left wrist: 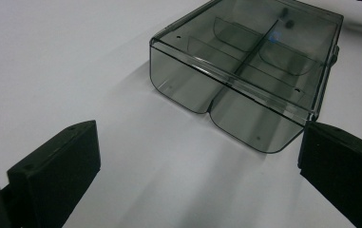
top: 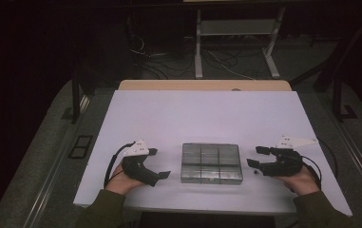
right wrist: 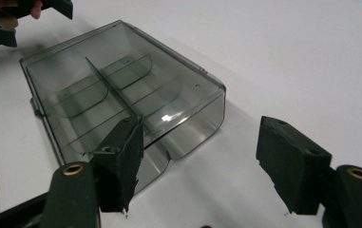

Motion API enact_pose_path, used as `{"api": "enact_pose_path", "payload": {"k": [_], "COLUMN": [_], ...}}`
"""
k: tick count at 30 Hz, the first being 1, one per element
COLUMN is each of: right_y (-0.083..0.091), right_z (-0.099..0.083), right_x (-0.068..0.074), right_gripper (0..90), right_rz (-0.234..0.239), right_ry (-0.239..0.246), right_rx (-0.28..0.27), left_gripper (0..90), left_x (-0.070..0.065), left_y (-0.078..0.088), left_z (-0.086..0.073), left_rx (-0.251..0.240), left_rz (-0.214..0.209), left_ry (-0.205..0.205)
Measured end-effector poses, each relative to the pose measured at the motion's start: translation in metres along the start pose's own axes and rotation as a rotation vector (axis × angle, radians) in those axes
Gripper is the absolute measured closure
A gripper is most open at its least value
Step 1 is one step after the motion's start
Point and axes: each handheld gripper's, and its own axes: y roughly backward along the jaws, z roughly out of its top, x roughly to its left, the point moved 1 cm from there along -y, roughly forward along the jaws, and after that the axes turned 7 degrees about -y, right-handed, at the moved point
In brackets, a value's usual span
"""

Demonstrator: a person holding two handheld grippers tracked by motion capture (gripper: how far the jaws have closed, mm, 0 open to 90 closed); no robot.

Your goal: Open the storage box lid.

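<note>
While my left gripper [top: 161,163] waits with jaws spread and empty beside the table's near edge, the smoky compartment box [top: 211,163] sits closed between both tools on the white table [top: 193,114]. My right gripper [top: 255,156] also gapes, holding nothing. A one-sided nudge could skid the light box sideways.

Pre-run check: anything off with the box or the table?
Nothing stands out. The box sits flat and square on the white table, lid shut, dividers intact, no contents seen. One small dark speck lies on the table just right of it; too small to identify. Both grippers, left and right, have open jaws, clear of the box.
</note>
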Motion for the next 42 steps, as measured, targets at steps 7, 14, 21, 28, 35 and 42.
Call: {"api": "enact_pose_path", "payload": {"k": [7, 14, 21, 28, 35, 42], "right_y": [0.007, 0.009, 0.011, 0.009, 0.007, 0.004], "right_z": [-0.013, -0.026, -0.035, -0.036, -0.037, -0.036], "right_x": [0.001, 0.007, 0.014, 0.018, 0.017, 0.021], "right_gripper": [31.2, 36.8, 41.4, 48.2, 64.7, 83.9], "right_rz": [0.008, 0.047, 0.065, 0.066, 0.074, 0.095], "right_ry": [-0.011, -0.012, -0.009, 0.0, 0.005, 0.027], "right_rx": [0.008, 0.05, 0.059, 0.077, 0.109, 0.142], "left_gripper": [0.0, 10.2, 32.8, 61.9, 84.3, 88.7], "left_x": [-0.003, -0.011, -0.02, -0.024, -0.026, -0.028], "left_y": [0.0, 0.0, 0.001, -0.003, -0.006, -0.012], "left_z": [0.001, 0.001, 0.001, 0.001, 0.002, 0.001], "left_rx": [0.001, -0.008, -0.021, -0.013, 0.019, 0.048], "left_rz": [-0.005, -0.04, -0.061, -0.127, -0.195, -0.217], "left_ry": [-0.009, -0.028, -0.039, -0.034, -0.05, -0.052]}}
